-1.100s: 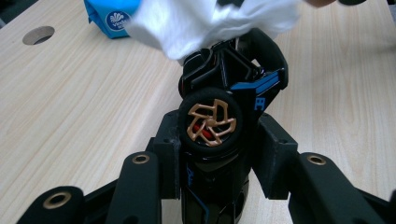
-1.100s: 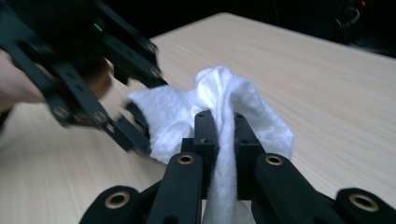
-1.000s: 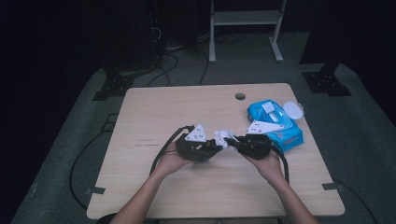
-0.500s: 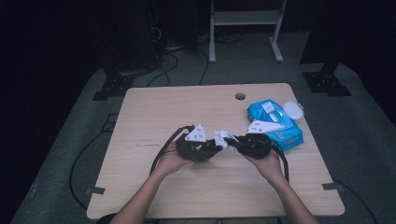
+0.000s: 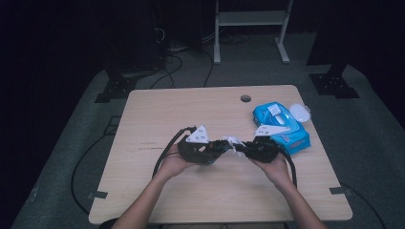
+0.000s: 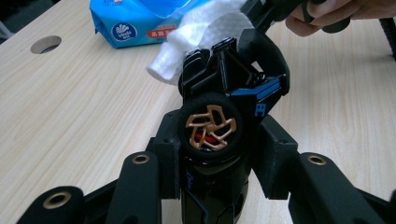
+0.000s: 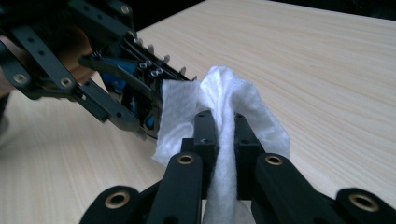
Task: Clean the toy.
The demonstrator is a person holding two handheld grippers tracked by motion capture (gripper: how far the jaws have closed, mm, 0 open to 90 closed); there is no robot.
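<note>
A black toy car (image 6: 224,116) with blue trim and a bronze-spoked wheel is sitting clamped between the jaws of the left gripper (image 6: 219,154), which are closing narrowly on its body from both sides; the wheel is facing the left gripper view's camera. In the high view the toy car (image 5: 210,151) is being held just above the middle of the table (image 5: 191,105), towards the person's edge.

A white wipe (image 7: 224,112) is pressing against the toy car's far end. The right gripper (image 7: 219,135) is pinching this wipe, its jaws drawn almost together with only the bunched cloth between them, and the loose folds are fanning out above the tips. In the left gripper view the wipe (image 6: 201,37) is lying against the car's upper bodywork, with the fingers of the person's right hand (image 6: 327,14) showing behind it.

In the high view the left gripper (image 5: 217,147) and the right gripper (image 5: 243,147) are pointing at each other, tips nearly meeting, with the wipe (image 5: 233,141) between them.

A blue pack of wipes (image 5: 282,121) is lying on the table just beyond the right gripper, its white lid (image 5: 299,112) flipped open. A round hole (image 5: 245,98) is showing in the table near its far edge.
</note>
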